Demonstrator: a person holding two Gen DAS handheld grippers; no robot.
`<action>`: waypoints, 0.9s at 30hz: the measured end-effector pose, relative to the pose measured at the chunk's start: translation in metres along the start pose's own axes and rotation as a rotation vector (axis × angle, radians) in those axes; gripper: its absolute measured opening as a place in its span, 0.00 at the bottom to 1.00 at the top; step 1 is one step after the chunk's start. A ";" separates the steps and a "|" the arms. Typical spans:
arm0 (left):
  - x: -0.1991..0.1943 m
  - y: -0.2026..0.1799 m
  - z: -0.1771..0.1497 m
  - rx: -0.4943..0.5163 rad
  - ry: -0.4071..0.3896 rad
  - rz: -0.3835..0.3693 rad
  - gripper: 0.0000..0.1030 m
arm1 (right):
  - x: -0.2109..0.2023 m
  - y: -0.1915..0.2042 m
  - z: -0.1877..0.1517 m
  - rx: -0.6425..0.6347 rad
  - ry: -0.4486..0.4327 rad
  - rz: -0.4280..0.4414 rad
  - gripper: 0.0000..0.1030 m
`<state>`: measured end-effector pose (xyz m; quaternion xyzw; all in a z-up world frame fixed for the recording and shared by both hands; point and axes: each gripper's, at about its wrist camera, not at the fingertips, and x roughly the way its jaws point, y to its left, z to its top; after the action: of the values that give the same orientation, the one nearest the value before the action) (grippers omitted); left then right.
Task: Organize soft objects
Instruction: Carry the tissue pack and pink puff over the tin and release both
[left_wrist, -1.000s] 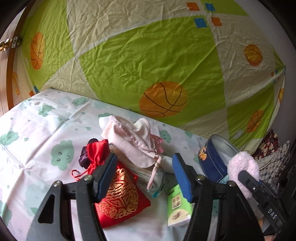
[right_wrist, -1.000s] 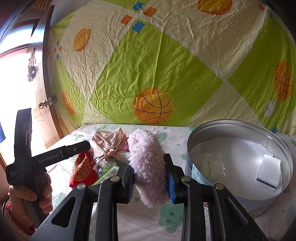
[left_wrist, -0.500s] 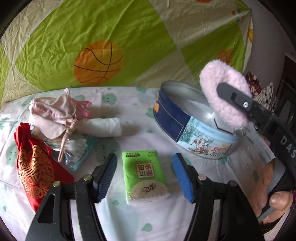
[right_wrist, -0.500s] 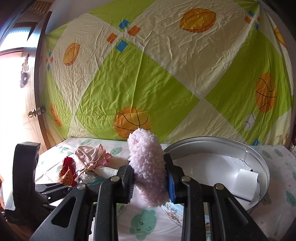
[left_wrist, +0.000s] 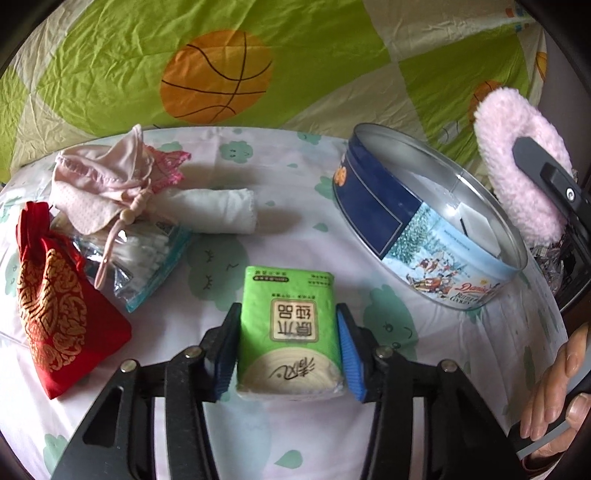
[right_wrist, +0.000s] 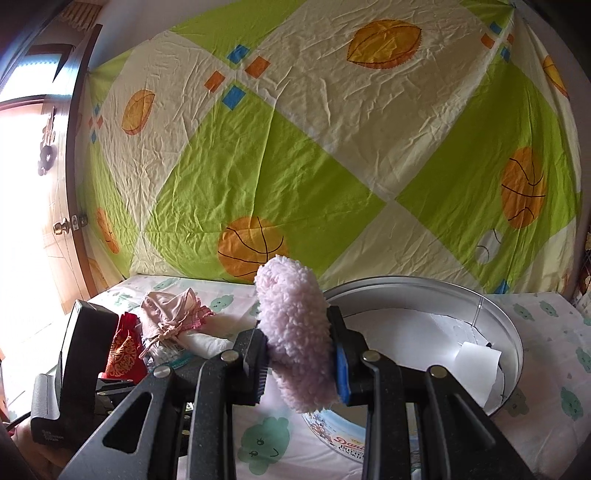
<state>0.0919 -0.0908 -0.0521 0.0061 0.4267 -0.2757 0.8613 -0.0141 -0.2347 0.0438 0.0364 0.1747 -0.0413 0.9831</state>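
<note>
A green tissue pack lies on the cloud-print sheet. My left gripper straddles it, its jaws closing with both blue pads against the pack's sides. My right gripper is shut on a pink fluffy piece, which it holds up in the air beside the near rim of a round cookie tin. In the left wrist view the pink fluffy piece hangs to the right of the tin. The tin holds only white paper.
At the left lie a red embroidered pouch, a pink drawstring pouch, a bag of cotton swabs and a rolled white cloth. A basketball-print sheet hangs behind. A person's hand shows at the right edge.
My left gripper swung right from the red pouch to the green tissue pack, dropped over it and narrowed its jaws onto it. The right gripper carried the pink piece up beside the tin.
</note>
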 end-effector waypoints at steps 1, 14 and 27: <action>-0.004 0.004 0.000 -0.023 -0.022 -0.004 0.46 | -0.001 -0.001 0.000 0.002 -0.004 0.001 0.30; -0.060 -0.010 0.012 -0.076 -0.380 -0.003 0.46 | -0.016 -0.044 0.008 0.051 -0.063 -0.036 0.30; -0.058 -0.072 0.041 0.001 -0.424 -0.053 0.46 | -0.024 -0.088 0.014 0.065 -0.104 -0.132 0.30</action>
<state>0.0589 -0.1350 0.0329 -0.0631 0.2359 -0.2936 0.9242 -0.0404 -0.3221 0.0605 0.0544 0.1238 -0.1136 0.9843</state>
